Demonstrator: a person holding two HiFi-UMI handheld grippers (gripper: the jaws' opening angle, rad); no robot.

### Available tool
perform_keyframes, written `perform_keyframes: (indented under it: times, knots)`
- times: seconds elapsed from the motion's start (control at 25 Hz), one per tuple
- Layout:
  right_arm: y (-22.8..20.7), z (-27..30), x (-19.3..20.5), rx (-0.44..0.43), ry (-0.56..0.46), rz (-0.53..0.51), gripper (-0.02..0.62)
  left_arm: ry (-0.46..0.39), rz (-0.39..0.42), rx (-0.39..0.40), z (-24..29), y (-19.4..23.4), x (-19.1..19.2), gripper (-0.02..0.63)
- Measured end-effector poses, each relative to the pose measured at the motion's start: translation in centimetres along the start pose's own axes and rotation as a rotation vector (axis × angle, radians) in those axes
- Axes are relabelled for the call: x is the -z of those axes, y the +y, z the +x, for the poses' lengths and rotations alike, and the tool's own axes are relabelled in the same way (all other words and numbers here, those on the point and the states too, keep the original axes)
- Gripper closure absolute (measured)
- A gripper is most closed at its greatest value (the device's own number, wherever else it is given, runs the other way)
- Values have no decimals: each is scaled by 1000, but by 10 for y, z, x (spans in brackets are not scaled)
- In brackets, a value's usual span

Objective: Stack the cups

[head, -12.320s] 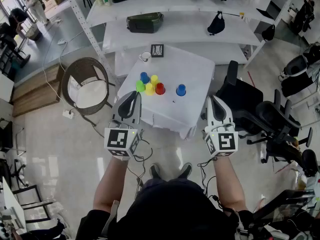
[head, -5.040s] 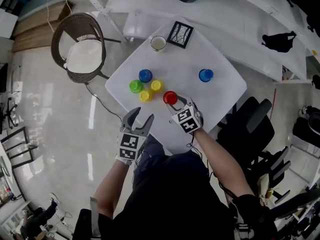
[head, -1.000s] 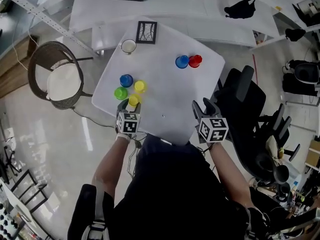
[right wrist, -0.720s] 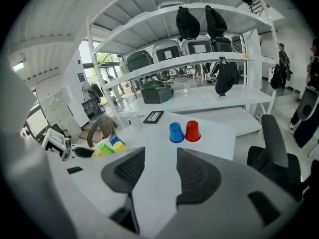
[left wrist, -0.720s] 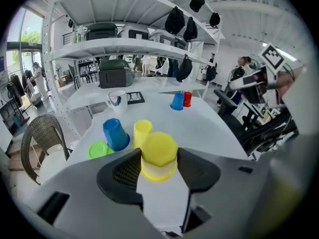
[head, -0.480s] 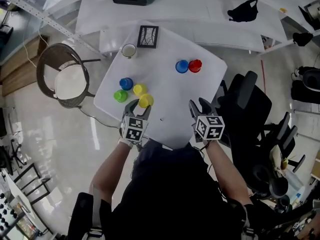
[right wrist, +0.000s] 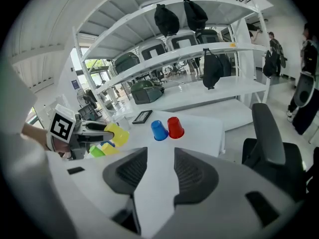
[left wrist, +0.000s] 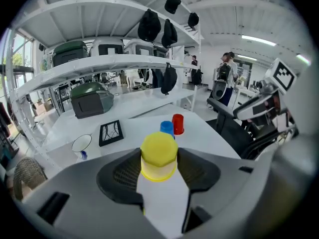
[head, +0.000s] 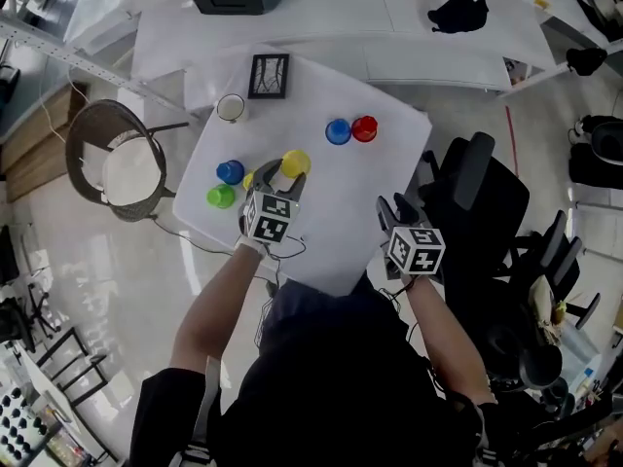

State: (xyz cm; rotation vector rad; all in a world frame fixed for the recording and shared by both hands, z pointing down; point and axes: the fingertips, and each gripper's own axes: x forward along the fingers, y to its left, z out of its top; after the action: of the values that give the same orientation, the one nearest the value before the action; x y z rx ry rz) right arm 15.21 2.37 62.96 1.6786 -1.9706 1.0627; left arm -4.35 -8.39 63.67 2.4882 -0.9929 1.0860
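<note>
Yellow cup (left wrist: 158, 156) upside down in left gripper (head: 285, 173) jaws — above table (head: 326, 212).

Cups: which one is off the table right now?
The yellow cup, gripped in the left gripper's fingers. The second yellow cup, green cup, red cup and two blue cups all stand on the white table.

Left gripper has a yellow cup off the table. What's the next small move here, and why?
Probably carry the yellow cup forward and lower it over the far blue cup. The left gripper grips it upside down above the table, and the far blue cup stands upside down straight ahead, beside the red cup.
</note>
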Motion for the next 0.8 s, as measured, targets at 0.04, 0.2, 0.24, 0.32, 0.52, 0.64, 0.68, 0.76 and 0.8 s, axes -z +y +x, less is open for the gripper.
perform_keyframes:
  times: [0.04,0.2,0.24,0.32,0.52,0.64,0.68,0.76,0.8]
  knots:
    - [-5,-1,1,6,2,6,430,6,13,3,8,1,-3,383]
    - [-22,0,11,35,19,38,434,37,67,22,39,4,-9,383]
    - [-26,1,14,41,25,46,436,45,79,26,47,5,-10,383]
    - [-31,3,19,48,37,58,437,63,92,33,62,9,-11,383]
    - [-36,10,28,58,66,17,437,97,50,36,95,15,-10,383]
    - [-33,15,30,46,77,1,437,114,55,43,110,14,-7,383]
    - [-33,17,30,41,79,-1,437,121,60,47,114,13,-5,383]
    - [-31,20,30,35,83,-15,439,132,67,52,121,13,-4,383]
    - [-30,21,30,32,86,-29,439,135,68,54,125,13,-4,383]
